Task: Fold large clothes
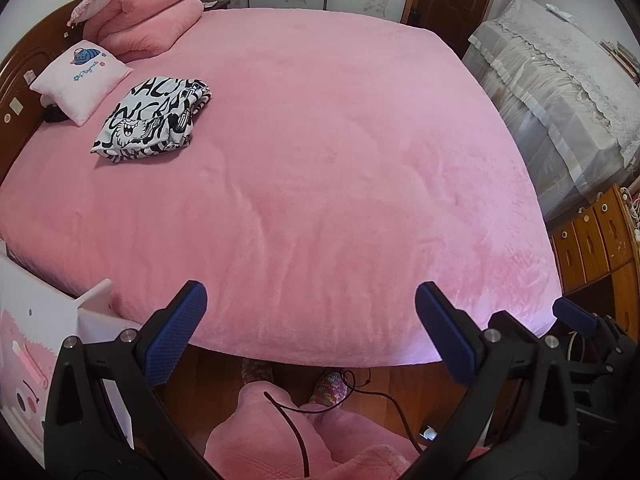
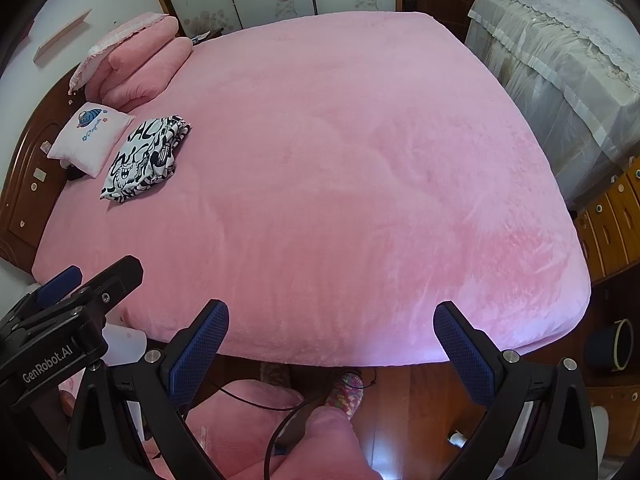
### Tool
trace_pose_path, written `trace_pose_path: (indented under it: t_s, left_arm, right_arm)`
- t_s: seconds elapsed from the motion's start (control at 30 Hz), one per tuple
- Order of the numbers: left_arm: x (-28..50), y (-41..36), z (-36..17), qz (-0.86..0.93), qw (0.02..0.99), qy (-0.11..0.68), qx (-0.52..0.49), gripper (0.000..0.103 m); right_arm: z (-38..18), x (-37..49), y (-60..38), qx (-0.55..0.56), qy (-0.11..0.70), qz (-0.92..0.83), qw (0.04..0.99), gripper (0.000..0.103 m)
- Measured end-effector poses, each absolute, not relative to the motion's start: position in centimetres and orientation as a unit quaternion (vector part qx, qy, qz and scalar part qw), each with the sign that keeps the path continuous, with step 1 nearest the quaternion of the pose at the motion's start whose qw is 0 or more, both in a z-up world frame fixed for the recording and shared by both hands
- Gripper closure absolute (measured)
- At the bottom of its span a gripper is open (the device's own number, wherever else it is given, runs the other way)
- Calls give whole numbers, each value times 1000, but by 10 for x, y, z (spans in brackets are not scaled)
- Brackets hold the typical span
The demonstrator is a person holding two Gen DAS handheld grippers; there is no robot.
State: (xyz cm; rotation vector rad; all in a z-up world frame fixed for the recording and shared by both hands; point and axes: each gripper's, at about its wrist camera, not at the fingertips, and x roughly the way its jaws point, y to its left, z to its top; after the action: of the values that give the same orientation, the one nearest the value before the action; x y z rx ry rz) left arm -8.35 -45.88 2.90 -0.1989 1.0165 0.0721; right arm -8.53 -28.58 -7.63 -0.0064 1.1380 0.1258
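A black-and-white patterned garment point(image 1: 154, 114) point(image 2: 146, 158) lies folded in a bundle on the far left of the pink bed point(image 1: 320, 160) point(image 2: 340, 180), beside a small white pillow. My left gripper point(image 1: 310, 304) hangs open over the bed's near edge, nothing between its blue pads. My right gripper point(image 2: 332, 320) is likewise open and empty at the same edge. Both are far from the garment. The left gripper's body point(image 2: 60, 320) shows at the lower left of the right wrist view, and one blue pad of the right gripper point(image 1: 576, 316) at the lower right of the left wrist view.
A small white pillow point(image 1: 80, 80) and stacked pink bedding point(image 1: 148, 20) lie by the wooden headboard point(image 2: 24, 184). A covered piece of furniture point(image 1: 560, 100) and wooden drawers point(image 1: 592, 240) stand to the right. The person's pink-clad legs and patterned slippers point(image 2: 346, 394) are on the wood floor below.
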Motion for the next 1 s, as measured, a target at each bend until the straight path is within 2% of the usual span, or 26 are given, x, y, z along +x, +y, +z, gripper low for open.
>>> trace_pose_path:
  t_s: [1.0]
  left_arm:
    - [-67,-477,37,42,877,476,-56,0]
  right_arm:
    - [-79,-68,-294,2,547,54,835,0]
